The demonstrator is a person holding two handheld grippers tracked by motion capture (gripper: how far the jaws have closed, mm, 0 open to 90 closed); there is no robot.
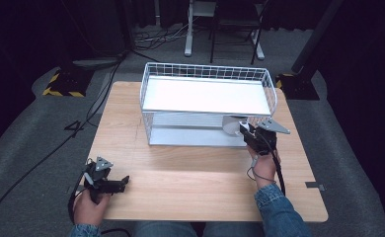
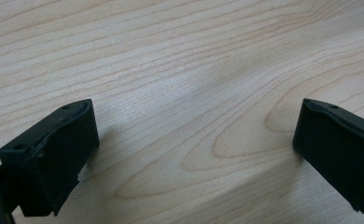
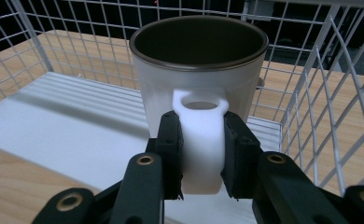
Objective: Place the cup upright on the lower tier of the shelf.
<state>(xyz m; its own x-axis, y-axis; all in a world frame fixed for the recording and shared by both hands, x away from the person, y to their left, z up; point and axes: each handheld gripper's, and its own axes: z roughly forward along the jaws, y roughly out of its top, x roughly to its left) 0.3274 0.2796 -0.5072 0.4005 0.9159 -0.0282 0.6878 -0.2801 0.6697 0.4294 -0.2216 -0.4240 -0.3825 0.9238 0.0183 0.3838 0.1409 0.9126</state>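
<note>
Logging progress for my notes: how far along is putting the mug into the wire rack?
Done: the right gripper is shut on the handle of the white mug. In hand: the mug sits at the lower shelf opening of the wire rack, at its right end. Left: setting it down and letting go. The left gripper waits open over the table.

A white mug [image 3: 199, 79] with a dark inside stands upright at the near right end of the lower shelf of a white wire rack [image 1: 208, 74], its mouth open upward. Its white handle [image 3: 201, 140] faces the near side and is clamped between the jaws of the right gripper [image 3: 201, 154]. The rack sits on the far middle of the wooden table [image 1: 200, 182].
</note>
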